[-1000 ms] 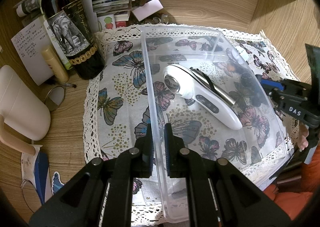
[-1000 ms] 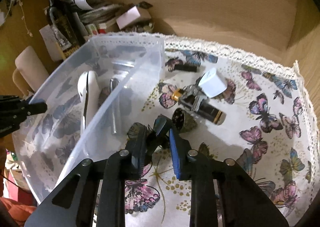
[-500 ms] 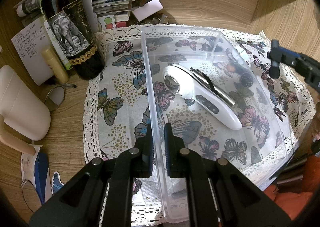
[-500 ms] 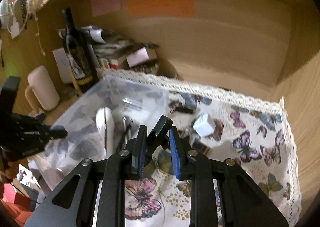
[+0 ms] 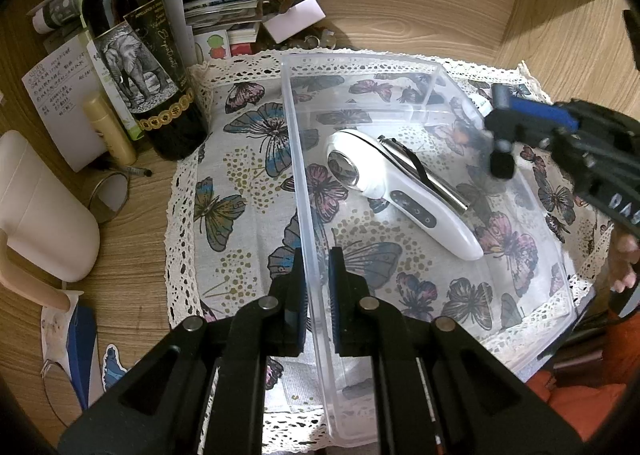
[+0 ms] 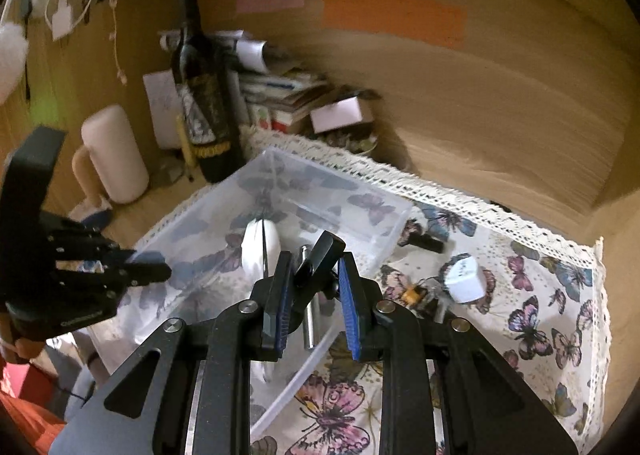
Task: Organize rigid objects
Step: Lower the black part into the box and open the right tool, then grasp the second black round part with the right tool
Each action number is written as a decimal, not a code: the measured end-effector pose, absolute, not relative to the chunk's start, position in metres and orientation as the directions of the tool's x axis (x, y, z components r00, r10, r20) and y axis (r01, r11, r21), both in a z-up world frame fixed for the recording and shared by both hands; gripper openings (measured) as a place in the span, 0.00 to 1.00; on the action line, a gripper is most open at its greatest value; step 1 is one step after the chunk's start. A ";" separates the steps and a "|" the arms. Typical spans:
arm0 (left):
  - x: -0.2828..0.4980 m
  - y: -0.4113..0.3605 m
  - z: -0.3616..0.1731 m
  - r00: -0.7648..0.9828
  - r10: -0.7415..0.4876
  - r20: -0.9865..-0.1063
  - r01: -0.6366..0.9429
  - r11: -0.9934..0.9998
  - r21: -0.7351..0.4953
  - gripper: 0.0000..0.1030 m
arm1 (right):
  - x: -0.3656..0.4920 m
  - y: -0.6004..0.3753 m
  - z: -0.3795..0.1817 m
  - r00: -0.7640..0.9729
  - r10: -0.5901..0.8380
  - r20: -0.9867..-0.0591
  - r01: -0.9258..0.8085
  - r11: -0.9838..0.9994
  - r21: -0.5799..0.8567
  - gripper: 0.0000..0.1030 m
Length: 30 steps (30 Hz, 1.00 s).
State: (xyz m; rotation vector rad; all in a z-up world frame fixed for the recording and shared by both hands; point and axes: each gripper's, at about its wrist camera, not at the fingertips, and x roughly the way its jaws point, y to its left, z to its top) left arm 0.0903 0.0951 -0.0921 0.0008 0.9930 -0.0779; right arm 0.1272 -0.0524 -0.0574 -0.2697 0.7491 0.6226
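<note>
One clear plastic bin (image 5: 436, 87) stands on one butterfly-print cloth (image 5: 240, 183); inside the bin lie two things, one white handheld device (image 5: 404, 195) and one metal rod (image 5: 430, 179). Left of the bin stand one dark wine bottle (image 5: 140, 55), one pale tube (image 5: 110, 129) and one white jug (image 5: 40, 211). Right of the bin, on the cloth, lie one white cube (image 6: 464, 279), one small black stick (image 6: 430, 243) and one gold-banded black cylinder (image 6: 416, 293).
</note>
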 end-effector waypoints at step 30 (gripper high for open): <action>0.091 0.094 -0.092 0.544 -0.067 -0.836 0.067 0.997 -0.037 0.08 | 0.132 -0.109 -0.034 0.678 0.316 -0.663 -0.454 0.890 -0.041 0.39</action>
